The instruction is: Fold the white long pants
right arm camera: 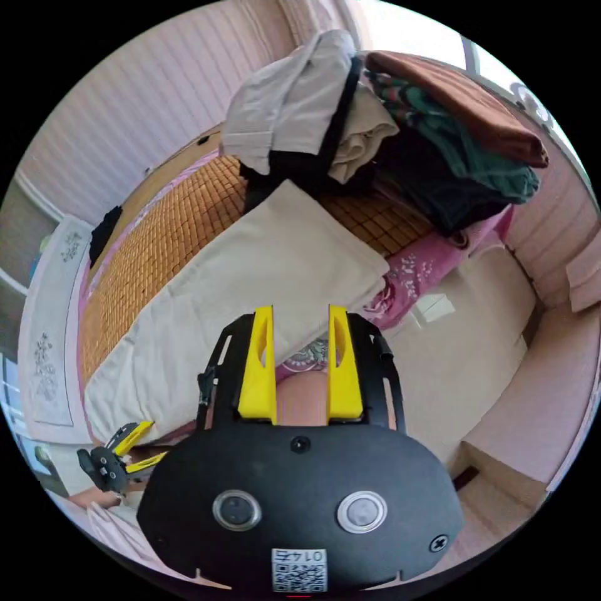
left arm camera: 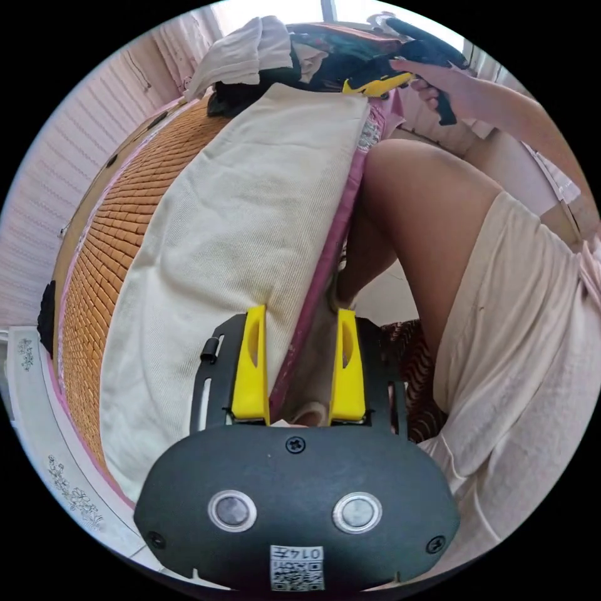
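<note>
On the bed's bamboo mat (right arm camera: 169, 244) the white pants (right arm camera: 250, 288) lie flat w/ both my tongs, left (left arm camera: 299, 350) & right (right arm camera: 300, 350), released, so I'd pinch matching edge corners & fold evenly.

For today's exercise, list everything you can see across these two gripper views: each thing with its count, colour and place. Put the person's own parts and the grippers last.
white long pants: one, off-white, lying flat in a long folded strip on the mat
mat: one, orange-brown woven, covering the bed
bed sheet: one, pink with a flower print, at the mat's edge
pile of clothes: one heap, beige, black, green and brown, at the far end of the bed
wall: pale pink, ribbed, behind the bed
person's leg: bare, beside the bed, in light shorts
left gripper: yellow jaws apart, over the bed's edge
right gripper: yellow jaws apart, above the pants' near edge
</note>
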